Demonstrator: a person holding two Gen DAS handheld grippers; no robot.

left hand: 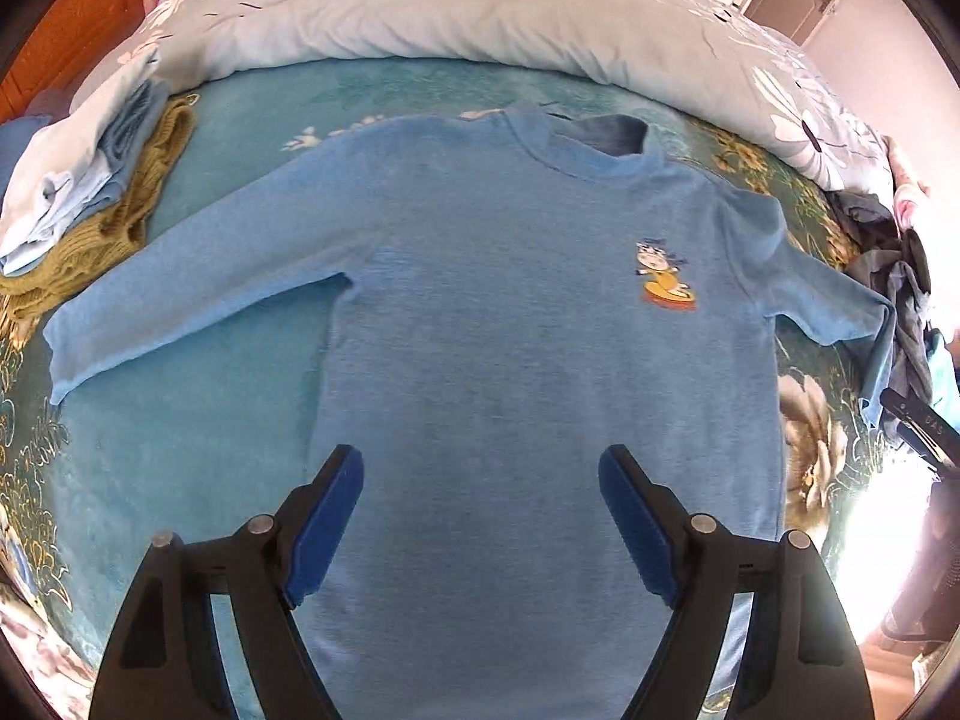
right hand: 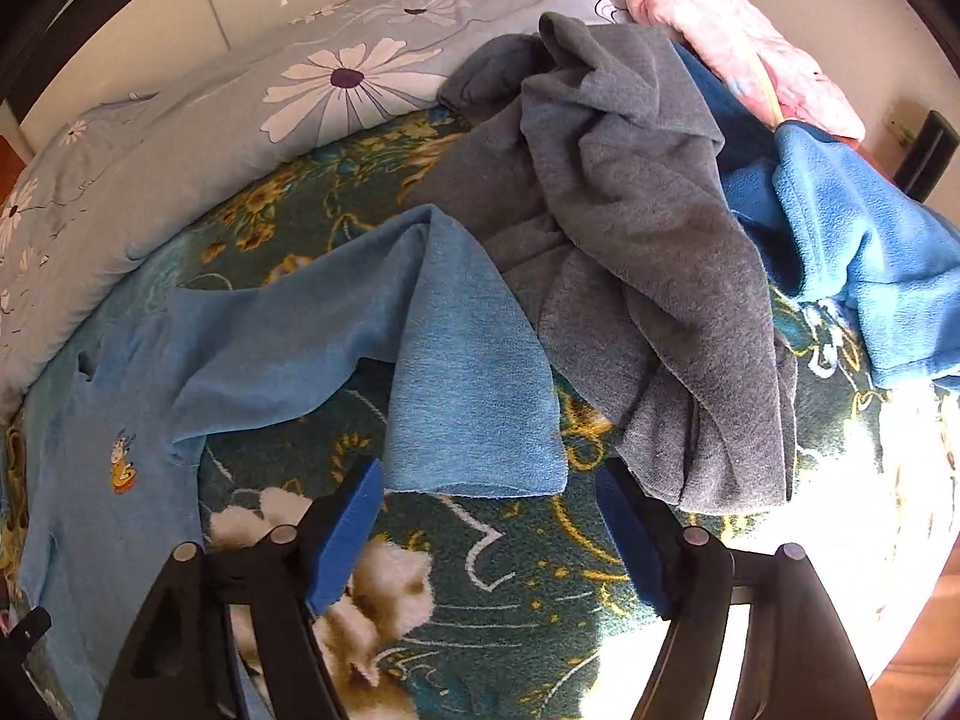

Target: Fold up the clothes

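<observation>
Shirt [left hand: 528, 324] first: a light blue long-sleeved one, lying front up and spread flat on the bed, collar toward the far side, with a small cartoon print [left hand: 665, 276] on the chest. Through my left wrist camera its one sleeve [left hand: 180, 294] stretches out flat toward the left, and the body runs down between my fingers. My left gripper [left hand: 480, 516] hangs over the lower body of the shirt with its blue pads [left hand: 327, 525] spread wide and nothing between them.

From the right wrist camera I see the other sleeve [right hand: 456, 372] bent over, its cuff end lying on the bedspread [right hand: 510, 588] just ahead of my right gripper [right hand: 489, 525]. That gripper's jaws are wide apart too, empty, with the cuff hem near the gap but not pinched.

Just beyond that sleeve sits a crumpled grey garment [right hand: 648, 276], touching or overlapping it at the fold, and behind the grey one a darker blue fleece [right hand: 858, 264] and something pink [right hand: 744, 30]. The bedspread is teal with gold and white flowers. A pale blue quilt [left hand: 456, 6] with white daisies is bunched along the far edge. On the left I see a stack of folded clothes [left hand: 90, 192], pale blue on top of an olive knit.
</observation>
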